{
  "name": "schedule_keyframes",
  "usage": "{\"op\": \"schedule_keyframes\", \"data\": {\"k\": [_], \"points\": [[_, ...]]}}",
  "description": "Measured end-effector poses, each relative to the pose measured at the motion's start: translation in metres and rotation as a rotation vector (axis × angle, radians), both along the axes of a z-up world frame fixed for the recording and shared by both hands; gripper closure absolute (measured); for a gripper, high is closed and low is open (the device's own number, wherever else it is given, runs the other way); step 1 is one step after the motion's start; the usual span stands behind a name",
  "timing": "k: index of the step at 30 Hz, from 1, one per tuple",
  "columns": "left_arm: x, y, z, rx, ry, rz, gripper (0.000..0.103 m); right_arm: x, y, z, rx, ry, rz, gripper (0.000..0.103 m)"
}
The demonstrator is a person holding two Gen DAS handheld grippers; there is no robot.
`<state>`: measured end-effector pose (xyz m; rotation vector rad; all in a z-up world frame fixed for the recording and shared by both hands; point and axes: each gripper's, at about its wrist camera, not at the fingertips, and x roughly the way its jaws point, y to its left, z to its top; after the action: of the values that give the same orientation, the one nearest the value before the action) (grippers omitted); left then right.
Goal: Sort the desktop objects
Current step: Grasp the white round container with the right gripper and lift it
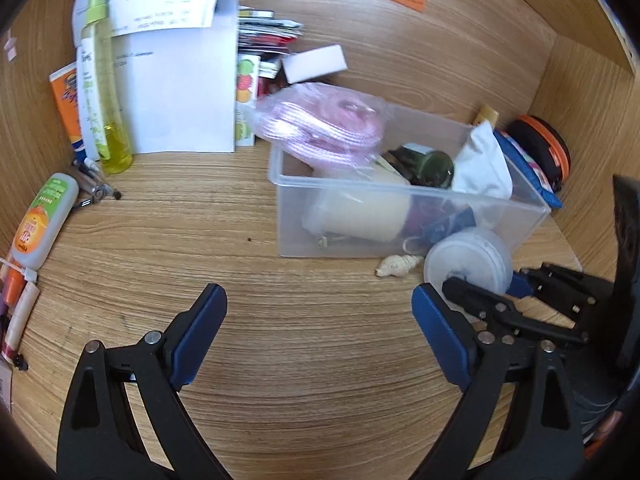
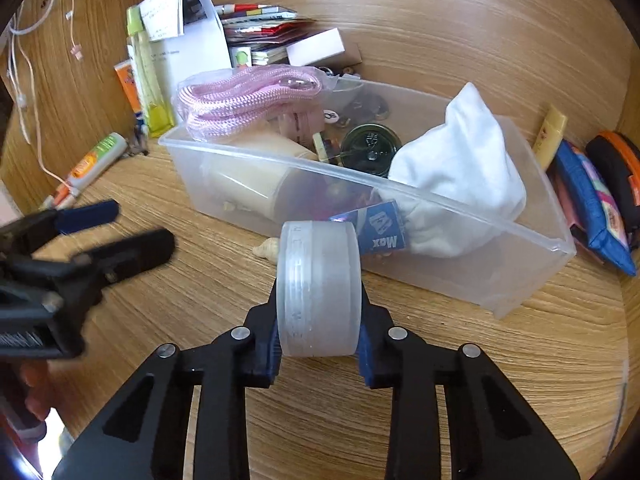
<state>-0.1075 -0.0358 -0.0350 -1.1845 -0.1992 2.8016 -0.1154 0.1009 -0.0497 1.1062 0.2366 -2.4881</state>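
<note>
Taking the clear bin (image 2: 532,240) as landmark: far left of it a tube (image 1: 42,222) lies on the desk (image 1: 180,216), and a yellow bottle (image 1: 105,92) stands by a white box (image 1: 180,92). The left gripper (image 1: 320,332), left of and nearer than the bin, stands wide open with nothing between its fingers. Pink rope (image 2: 240,100) lies bagged over the bin's left end, a white cloth (image 2: 460,172) at its right. Just in front of the bin, the right gripper (image 2: 320,336) is clamped on a frosted jar (image 2: 318,288). A shell (image 1: 398,266) lies beside it.

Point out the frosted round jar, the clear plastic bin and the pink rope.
frosted round jar (image 2: 318,288), right wrist view, curved side.
clear plastic bin (image 2: 460,276), right wrist view, near wall.
pink rope (image 1: 320,124), left wrist view, bagged coil.
</note>
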Motion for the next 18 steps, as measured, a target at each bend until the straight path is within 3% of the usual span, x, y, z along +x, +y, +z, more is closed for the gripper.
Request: {"op": "schedule_keyframes", "data": {"k": [8,12,18], "points": [[-0.009,0.033,-0.004,-0.083,0.002,-0.034,0.009,0.01,0.024,0.012,-0.021,0.051,-0.012,0.076],[-0.015,0.046,-0.008,-0.098,-0.016,-0.05,0.022,0.01,0.038,0.014,-0.009,0.06,-0.019,0.076],[-0.027,0.064,-0.015,-0.124,-0.05,-0.056,0.034,0.011,0.052,0.015,0.019,0.053,0.0,0.076]]}}
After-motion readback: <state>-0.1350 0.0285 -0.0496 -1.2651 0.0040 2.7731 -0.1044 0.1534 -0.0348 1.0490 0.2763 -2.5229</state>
